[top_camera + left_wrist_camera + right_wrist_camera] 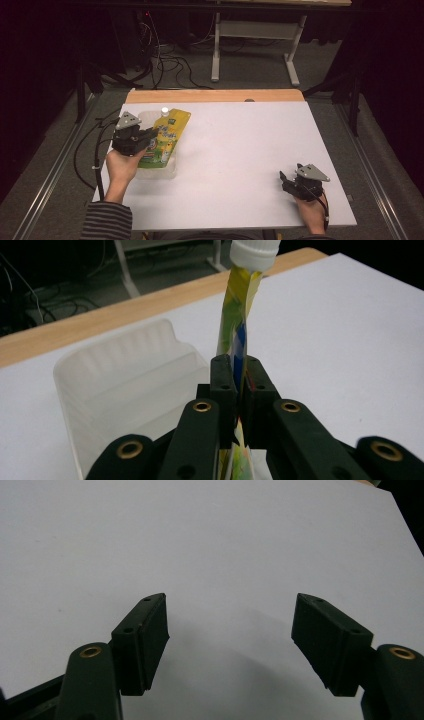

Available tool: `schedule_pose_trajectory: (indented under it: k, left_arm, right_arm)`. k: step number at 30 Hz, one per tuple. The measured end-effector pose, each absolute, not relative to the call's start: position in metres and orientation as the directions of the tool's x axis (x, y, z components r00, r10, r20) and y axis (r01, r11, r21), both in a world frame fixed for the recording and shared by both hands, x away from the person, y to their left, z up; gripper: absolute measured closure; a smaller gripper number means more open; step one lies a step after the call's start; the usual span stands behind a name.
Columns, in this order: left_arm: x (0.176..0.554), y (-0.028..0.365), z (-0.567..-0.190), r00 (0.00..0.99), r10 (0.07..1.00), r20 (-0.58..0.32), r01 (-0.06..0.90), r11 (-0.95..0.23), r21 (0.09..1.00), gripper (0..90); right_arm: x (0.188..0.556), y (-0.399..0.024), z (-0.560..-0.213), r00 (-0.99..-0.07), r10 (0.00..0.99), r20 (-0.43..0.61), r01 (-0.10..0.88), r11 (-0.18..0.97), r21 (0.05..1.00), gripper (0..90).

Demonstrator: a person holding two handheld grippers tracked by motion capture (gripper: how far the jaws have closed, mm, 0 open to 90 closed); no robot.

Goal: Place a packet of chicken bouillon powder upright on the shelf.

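A yellow-green spouted pouch (167,136) with a white cap (164,110) hangs over a clear plastic tray (145,120) at the table's left. My left gripper (150,136) is shut on the pouch's side edge. In the left gripper view the pouch (235,315) stands edge-on between the two jaws, its white cap (254,252) at the top, and the tray (125,380) lies below and to the left. My right gripper (286,181) rests near the table's front right corner, open, with nothing between its fingers (142,640).
The white tabletop (240,150) has a wooden strip (215,95) along its far edge. Beyond it stand a table frame (255,45) and loose cables (170,62) on the floor. A person's striped sleeve (107,220) comes in at the bottom left.
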State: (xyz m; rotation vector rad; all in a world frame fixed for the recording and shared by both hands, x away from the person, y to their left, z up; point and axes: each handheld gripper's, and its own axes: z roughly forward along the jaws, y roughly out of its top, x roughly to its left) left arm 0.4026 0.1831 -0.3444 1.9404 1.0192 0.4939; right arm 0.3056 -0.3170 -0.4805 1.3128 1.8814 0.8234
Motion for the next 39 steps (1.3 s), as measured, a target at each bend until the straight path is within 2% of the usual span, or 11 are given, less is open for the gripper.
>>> schedule_pose_trajectory:
  k: [10,14,26,30,39]
  left_arm:
    - [0.41,0.174,-0.35,0.57,0.82,-0.043,0.566,-0.354,0.744,81.8]
    - [0.408,0.172,-0.349,0.575,0.818,-0.016,0.553,-0.375,0.744,88.7]
    - [0.396,0.182,-0.365,0.577,0.817,-0.011,0.445,-0.303,0.842,89.7]
    - [0.393,0.187,-0.369,0.567,0.823,-0.031,0.446,-0.275,0.852,89.0]
    - [0.386,0.191,-0.364,0.581,0.813,-0.034,0.505,-0.327,0.798,86.3]
  right_arm:
    - [0.306,-0.317,-0.481,-0.251,0.951,-0.179,0.515,0.288,0.807,31.3]
    - [0.306,-0.317,-0.48,-0.252,0.95,-0.182,0.514,0.291,0.807,31.3]
    - [0.305,-0.316,-0.48,-0.247,0.952,-0.181,0.514,0.287,0.808,31.3]
    - [0.305,-0.316,-0.481,-0.248,0.952,-0.182,0.516,0.288,0.807,31.3]
    - [0.306,-0.316,-0.481,-0.251,0.95,-0.188,0.518,0.296,0.802,31.4]
